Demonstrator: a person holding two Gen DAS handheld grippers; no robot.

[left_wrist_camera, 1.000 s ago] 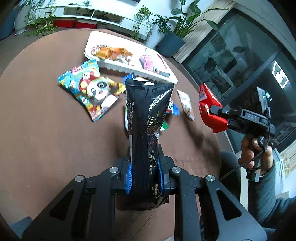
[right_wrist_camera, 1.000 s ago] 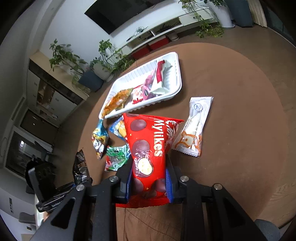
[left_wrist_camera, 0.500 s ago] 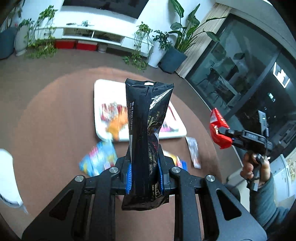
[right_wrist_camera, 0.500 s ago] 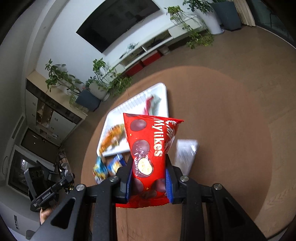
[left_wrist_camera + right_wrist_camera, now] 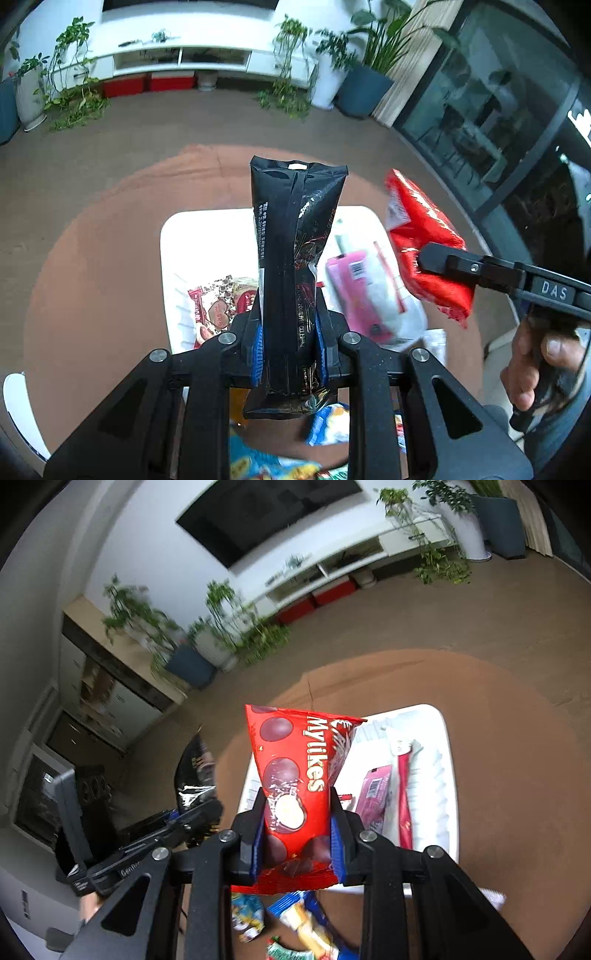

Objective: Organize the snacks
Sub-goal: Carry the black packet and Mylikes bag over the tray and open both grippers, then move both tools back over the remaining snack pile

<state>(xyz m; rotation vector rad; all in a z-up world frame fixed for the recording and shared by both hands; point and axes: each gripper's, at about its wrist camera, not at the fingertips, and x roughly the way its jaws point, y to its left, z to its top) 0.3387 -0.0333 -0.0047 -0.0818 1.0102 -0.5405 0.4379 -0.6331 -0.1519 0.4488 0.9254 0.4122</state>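
Basically both bags were airborne over the tray, and the risk was in the release.
Left gripper had its jaws clamped tight on the black packet, gripped low with most of the bag standing free above the pads; right gripper had its jaws closed on the red Mylikes bag, likewise held near the bottom. White tray sat on the round table, with the pink packet at about 3 o'clock of the black one and a heart-print snack at 9. Likely failure: tall, top-heavy bags flopping on release and landing across items already there or over the rim. Also the two grippers sat close together, so converging on one spot could make them collide. Loose snacks at 6 o'clock remained on the table.
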